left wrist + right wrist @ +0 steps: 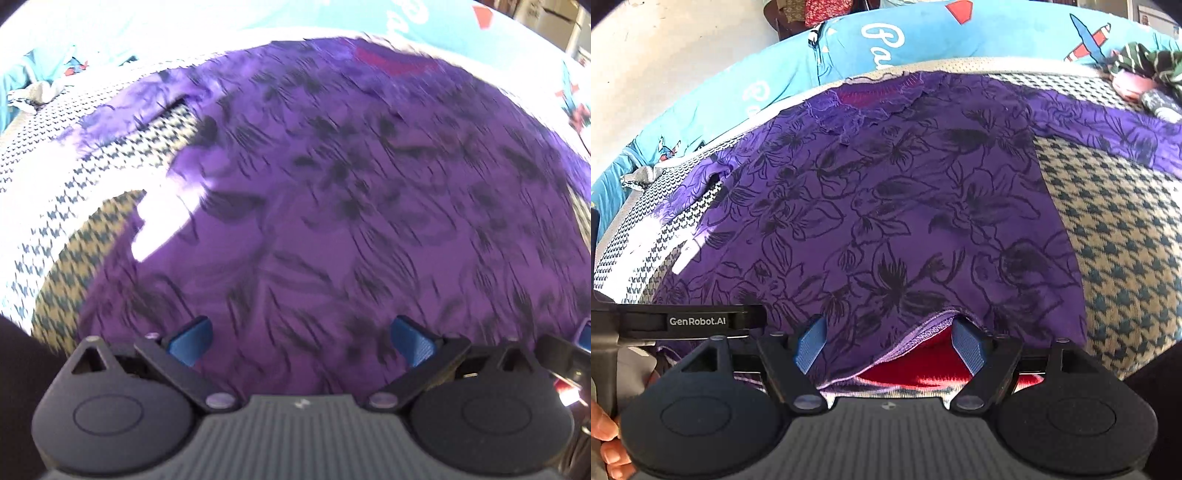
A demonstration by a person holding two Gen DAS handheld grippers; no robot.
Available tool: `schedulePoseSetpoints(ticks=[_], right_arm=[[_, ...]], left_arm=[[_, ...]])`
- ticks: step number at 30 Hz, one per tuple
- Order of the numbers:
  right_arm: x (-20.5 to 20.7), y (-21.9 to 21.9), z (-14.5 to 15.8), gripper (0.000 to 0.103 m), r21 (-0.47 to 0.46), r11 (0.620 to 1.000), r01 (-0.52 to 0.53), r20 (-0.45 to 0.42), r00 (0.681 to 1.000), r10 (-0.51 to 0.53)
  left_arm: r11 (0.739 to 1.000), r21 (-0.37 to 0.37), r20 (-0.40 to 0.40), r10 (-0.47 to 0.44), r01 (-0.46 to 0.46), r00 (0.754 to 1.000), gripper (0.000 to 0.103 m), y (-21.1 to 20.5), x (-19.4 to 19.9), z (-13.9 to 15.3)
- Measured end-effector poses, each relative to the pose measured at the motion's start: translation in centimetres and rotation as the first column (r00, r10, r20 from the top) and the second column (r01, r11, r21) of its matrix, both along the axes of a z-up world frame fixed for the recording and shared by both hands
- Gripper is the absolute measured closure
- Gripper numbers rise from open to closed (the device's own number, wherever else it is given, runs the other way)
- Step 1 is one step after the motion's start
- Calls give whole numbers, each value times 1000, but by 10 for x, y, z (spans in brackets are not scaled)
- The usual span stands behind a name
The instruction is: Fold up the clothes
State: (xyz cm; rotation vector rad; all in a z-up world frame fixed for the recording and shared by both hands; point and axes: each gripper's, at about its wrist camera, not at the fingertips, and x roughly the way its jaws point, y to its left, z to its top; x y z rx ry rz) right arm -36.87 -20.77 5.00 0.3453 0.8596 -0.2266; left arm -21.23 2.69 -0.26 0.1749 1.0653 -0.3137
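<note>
Blurred purple floral garment (332,192) on houndstooth cloth (66,258)

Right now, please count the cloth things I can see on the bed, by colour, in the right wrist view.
Purple floral garment: 1
Houndstooth cover: 1
Blue printed sheet: 1
Green striped cloth: 1
Pink cloth: 1
Total: 5

Purple top (879,206): thin matt cloth, black floral print, lace-trimmed neckline. Houndstooth cover (1123,236): coarse woven fabric. Gripper pads (967,347): blue ribbed plastic.
</note>
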Motion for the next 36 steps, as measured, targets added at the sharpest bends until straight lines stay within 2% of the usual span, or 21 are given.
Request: schedulePoseSetpoints(ticks=[6, 8, 11, 13, 15, 16, 19, 23, 25, 29, 33, 36], right_arm=[[49, -13, 14, 28, -96, 994, -61, 29, 998, 64], [66, -18, 15, 28, -128, 990, -67, 5, 998, 68], [82, -29, 20, 28, -97, 993, -69, -20, 998, 68], [82, -39, 22, 27, -70, 996, -54, 20, 998, 56], [82, -42, 17, 21, -61, 997, -44, 41, 998, 47], [85, -43, 12, 20, -58, 997, -44, 34, 998, 47], [94, -41, -3, 21, -55, 998, -37, -66, 997, 33], [83, -33, -12, 20, -21, 997, -70, -119, 991, 67], [68, -23, -16, 17, -42, 994, -100, -115, 989, 95], [43, 2, -22, 12, -148, 972, -183, -145, 976, 161], [25, 15, -27, 10, -153, 966, -206, -158, 970, 182], [17, 18, -28, 10, -141, 969, -205, -158, 971, 182]], left_arm=[[1000, 19, 23, 1, -1, 1000, 0, -12, 43, 1], [999, 32, 26, -1, 0, 1000, 0, -16, 54, 2], [1000, 14, 52, 6, -7, 999, 0, -13, 63, 8], [1000, -5, 61, 6, -6, 998, 0, -10, 68, 7], [1000, -12, 54, 2, -1, 999, 0, -12, 78, 0], [1000, -15, 51, -1, 2, 999, 0, -13, 82, -4], [1000, -15, 52, -23, 24, 998, 0, -17, 92, -14], [998, -39, 79, -51, 54, 996, 0, -13, 93, -22], [997, -48, 90, -53, 57, 995, 0, -9, 94, -22], [998, -53, 96, -20, 25, 995, 0, 1, 99, -22], [999, -28, 118, -41, 45, 992, 0, 1, 95, -22], [999, -21, 131, -23, 26, 991, 0, 6, 94, -22]])
